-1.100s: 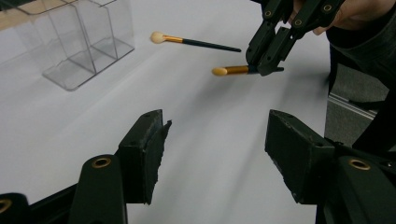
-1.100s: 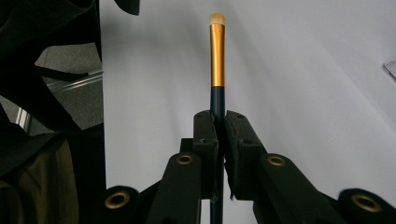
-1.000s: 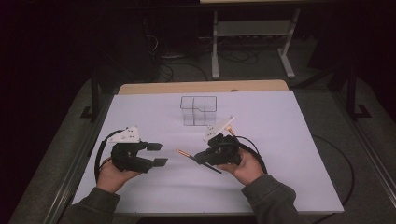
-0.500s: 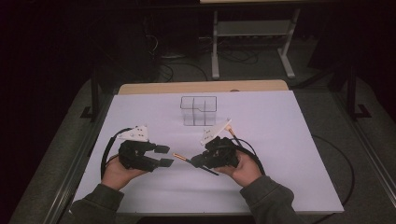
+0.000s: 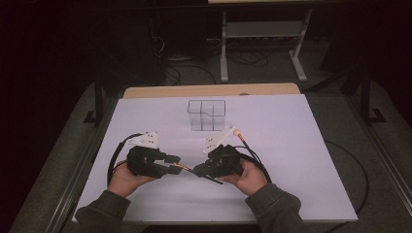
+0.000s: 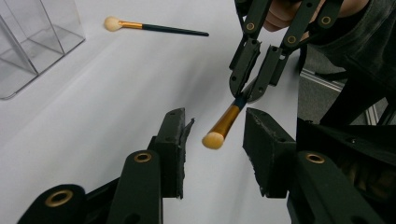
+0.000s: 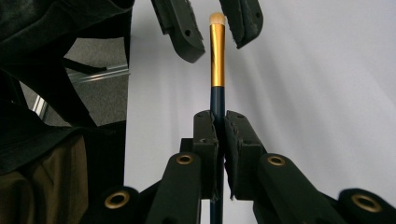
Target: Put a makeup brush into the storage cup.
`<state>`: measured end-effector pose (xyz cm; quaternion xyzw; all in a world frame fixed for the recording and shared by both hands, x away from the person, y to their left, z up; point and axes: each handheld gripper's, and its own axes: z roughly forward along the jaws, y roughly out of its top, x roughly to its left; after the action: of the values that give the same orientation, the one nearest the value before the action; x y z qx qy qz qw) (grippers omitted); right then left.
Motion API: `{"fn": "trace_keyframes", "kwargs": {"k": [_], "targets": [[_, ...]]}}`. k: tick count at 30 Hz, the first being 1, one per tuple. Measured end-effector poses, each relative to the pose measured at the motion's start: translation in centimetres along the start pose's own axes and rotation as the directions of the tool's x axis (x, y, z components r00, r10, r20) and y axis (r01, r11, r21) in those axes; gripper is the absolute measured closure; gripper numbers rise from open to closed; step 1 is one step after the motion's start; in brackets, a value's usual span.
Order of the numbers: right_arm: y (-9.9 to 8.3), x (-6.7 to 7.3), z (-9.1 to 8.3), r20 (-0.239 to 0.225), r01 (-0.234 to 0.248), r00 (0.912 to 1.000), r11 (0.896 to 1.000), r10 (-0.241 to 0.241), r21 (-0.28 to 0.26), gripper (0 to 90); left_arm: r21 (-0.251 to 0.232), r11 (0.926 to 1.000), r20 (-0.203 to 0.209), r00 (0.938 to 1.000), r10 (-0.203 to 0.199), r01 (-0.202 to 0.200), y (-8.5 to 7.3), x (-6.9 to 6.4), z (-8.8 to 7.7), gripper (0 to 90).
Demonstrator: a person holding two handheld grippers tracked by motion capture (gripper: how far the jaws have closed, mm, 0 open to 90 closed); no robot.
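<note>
My right gripper [image 7: 218,119] is shut on the dark handle of a makeup brush [image 7: 217,56] with a gold ferrule and a tan tip. The brush points at my left gripper [image 6: 215,119], and its tip [image 6: 214,140] sits in the gap between the left jaws without touching either pad. The left jaws have just been closing around that tip. In the high view the left gripper [image 5: 176,164] and the right gripper [image 5: 198,170] meet nose to nose near the front of the white table [image 5: 291,145], held just above it.
A second brush [image 6: 156,28] lies flat on the table behind the right gripper, also seen in the high view [image 5: 241,137]. A clear acrylic organiser [image 5: 207,115] with compartments stands farther back at the centre. Black cables trail from both grippers.
The two grippers have drawn closer together, so the brush tip now lies between the left jaws. The left jaws stand narrower than before. The right grip on the brush is unchanged.
</note>
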<state>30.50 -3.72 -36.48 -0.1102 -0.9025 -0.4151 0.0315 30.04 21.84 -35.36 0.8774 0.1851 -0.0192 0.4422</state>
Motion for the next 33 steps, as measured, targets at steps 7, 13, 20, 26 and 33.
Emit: {"fn": "trace_keyframes", "kwargs": {"k": [7,13,20,26,33], "targets": [[0.18,0.18,0.1,-0.001,0.01,0.9999,1.0,-0.01,0.001,82.6,0.005,0.9999,0.01,0.9999,-0.013,0.013,-0.05,0.0,0.04,63.0],[0.26,0.28,0.11,0.001,0.019,0.9998,1.0,-0.019,0.002,82.6,0.011,0.9999,0.016,0.9998,-0.01,0.01,-0.06,0.01,0.13,65.8],[0.26,0.26,0.17,0.005,0.032,0.9995,0.999,-0.032,0.003,82.6,0.01,0.9999,0.023,0.9997,-0.006,0.006,-0.04,0.01,0.13,68.6],[0.28,0.27,0.19,0.007,0.036,0.9993,0.999,-0.036,0.002,82.6,0.008,0.9999,0.026,0.9997,-0.007,0.006,-0.04,0.0,0.11,70.4],[0.34,0.36,0.23,0.01,0.038,0.9992,0.999,-0.038,0.004,82.6,0.011,0.9999,0.033,0.9994,-0.009,0.009,-0.03,0.01,0.09,72.5]]}}
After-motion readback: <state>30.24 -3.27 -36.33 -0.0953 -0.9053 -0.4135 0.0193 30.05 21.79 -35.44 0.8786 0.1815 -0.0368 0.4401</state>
